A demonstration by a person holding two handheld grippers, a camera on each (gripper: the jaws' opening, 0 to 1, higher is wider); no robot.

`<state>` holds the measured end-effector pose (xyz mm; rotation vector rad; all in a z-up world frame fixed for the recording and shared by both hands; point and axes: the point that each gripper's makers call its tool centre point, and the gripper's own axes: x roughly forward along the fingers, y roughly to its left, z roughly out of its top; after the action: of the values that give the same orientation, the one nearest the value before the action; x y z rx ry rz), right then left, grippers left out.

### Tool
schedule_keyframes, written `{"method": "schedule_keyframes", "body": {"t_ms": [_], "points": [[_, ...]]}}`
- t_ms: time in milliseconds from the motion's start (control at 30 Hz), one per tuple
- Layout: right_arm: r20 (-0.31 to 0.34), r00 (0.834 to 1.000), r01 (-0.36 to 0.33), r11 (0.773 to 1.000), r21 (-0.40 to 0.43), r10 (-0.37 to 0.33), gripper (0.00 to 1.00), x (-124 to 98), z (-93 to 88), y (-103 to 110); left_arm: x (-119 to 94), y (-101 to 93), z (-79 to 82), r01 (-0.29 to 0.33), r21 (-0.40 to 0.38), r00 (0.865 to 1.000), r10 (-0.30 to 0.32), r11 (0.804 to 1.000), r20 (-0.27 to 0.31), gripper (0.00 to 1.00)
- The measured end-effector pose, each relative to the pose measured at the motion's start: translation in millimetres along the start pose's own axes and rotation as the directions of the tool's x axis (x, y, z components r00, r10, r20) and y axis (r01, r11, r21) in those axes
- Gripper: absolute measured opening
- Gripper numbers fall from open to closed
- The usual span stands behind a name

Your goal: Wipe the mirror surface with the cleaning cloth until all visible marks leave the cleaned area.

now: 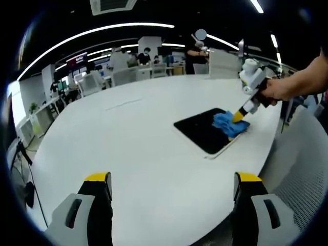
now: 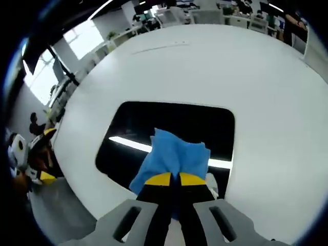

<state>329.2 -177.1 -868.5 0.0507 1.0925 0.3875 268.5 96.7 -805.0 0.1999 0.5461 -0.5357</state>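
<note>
Open office behind; white round bench [image 1: 133, 133] carried a dark mirror [image 2: 169, 128] near its edge. Blue cloth [image 2: 174, 156] lay on the mirror, pinched by the right hand-held gripper [image 2: 170, 179]. Left hand-held gripper [image 1: 171, 184] hovered, jaws apart, holding nothing.

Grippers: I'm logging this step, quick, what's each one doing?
Left gripper: open, holding nothing, above the table.
Right gripper: shut on the cloth, on the mirror.
</note>
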Motion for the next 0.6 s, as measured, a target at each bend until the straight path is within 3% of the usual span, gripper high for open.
{"method": "schedule_keyframes", "body": {"t_ms": [100,200,600], "points": [[-0.002,1.000,-0.002,1.000,-0.012,0.002,0.00,-1,-1.0,1,1,0.9,-4.5,0.000,-0.013,1.000,0.000,1.000,-0.011,0.94],[-0.017,1.000,-0.015,1.000,-0.004,0.015,0.00,-2,-5.7,3,1,2.5,-0.4,-0.004,-0.030,1.000,0.005,1.000,0.016,0.99],[-0.040,0.999,-0.027,0.999,0.028,0.028,0.00,-7,-17.6,11,2,-3.3,-4.0,0.032,-0.048,0.999,-0.031,0.998,0.010,0.99]]}}
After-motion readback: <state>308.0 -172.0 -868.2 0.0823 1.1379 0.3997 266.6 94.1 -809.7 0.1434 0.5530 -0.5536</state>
